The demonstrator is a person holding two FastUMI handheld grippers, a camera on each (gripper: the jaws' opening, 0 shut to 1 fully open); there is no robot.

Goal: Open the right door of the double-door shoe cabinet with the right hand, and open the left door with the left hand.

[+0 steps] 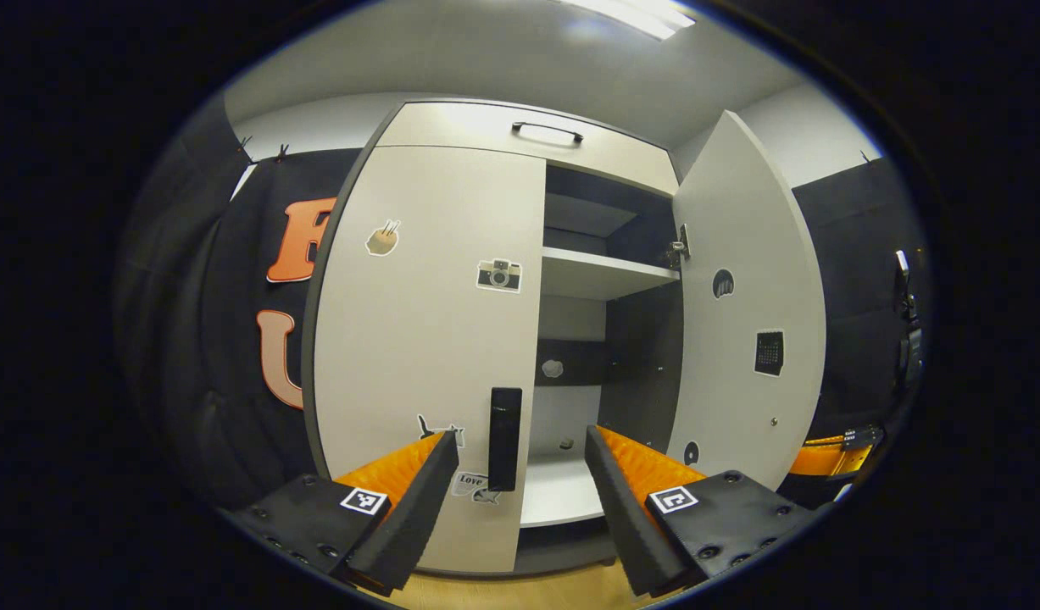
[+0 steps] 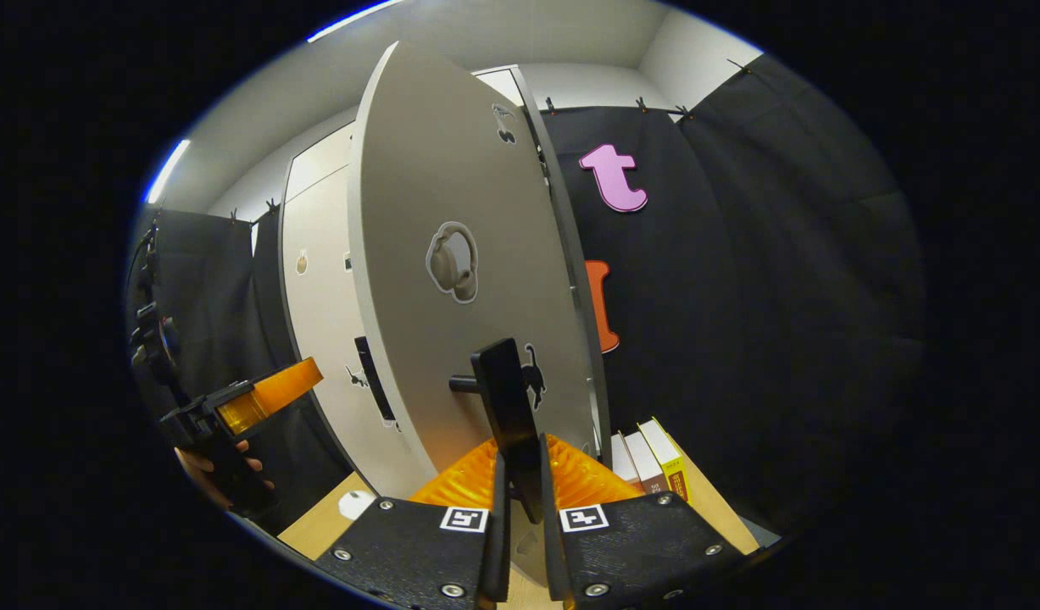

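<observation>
The white shoe cabinet has its left door closed and its right door swung wide open. My left gripper is open, just short of the left door's black bar handle, which shows between the fingers, nearer the left one. In the right gripper view, my right gripper is shut on the right door's black handle, with the right door standing edge-out before it. The left gripper and the hand holding it appear at the left, in front of the closed left door.
Inside the cabinet are a white shelf and a white bottom board. Several books stand on the wooden floor beside the cabinet. Stickers dot both doors. A top drawer carries a black handle.
</observation>
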